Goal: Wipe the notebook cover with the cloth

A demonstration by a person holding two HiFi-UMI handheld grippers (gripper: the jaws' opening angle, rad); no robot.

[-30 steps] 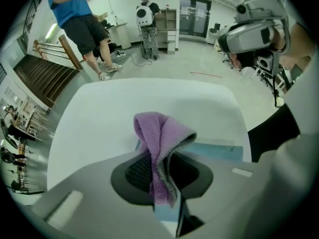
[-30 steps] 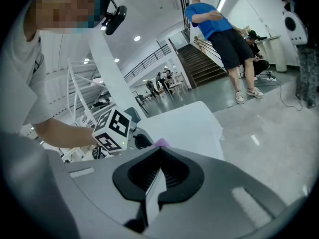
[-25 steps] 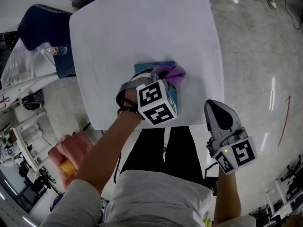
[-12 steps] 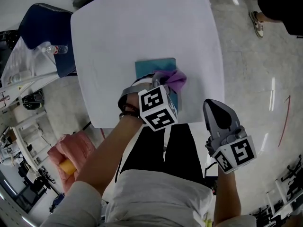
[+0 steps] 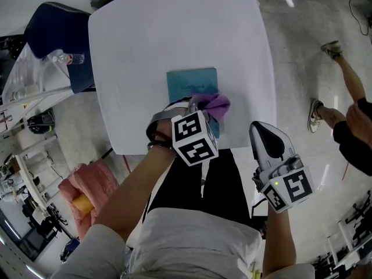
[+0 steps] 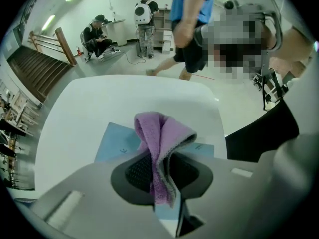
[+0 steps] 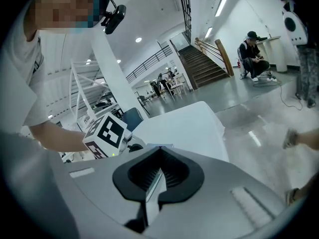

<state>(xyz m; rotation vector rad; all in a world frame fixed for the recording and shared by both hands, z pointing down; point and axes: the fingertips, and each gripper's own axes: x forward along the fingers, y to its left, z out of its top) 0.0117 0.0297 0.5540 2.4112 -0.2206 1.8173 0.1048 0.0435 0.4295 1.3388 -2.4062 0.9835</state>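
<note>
Nearest the person, the right gripper (image 5: 261, 128) hung off the table's near edge, its jaws pressed together with nothing between them. The left gripper (image 5: 199, 104) was clenched on a purple cloth (image 5: 214, 104), whose free end bunched over the near part of a teal notebook (image 5: 190, 83). The notebook lay flat on the white table (image 5: 174, 28), towards its near edge. A blue chair (image 5: 55, 31) stood beyond the table's left side.

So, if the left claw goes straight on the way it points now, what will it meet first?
Probably the notebook: the left claw, shut on the cloth, points down at its blue cover. Depth is unclear.
</note>
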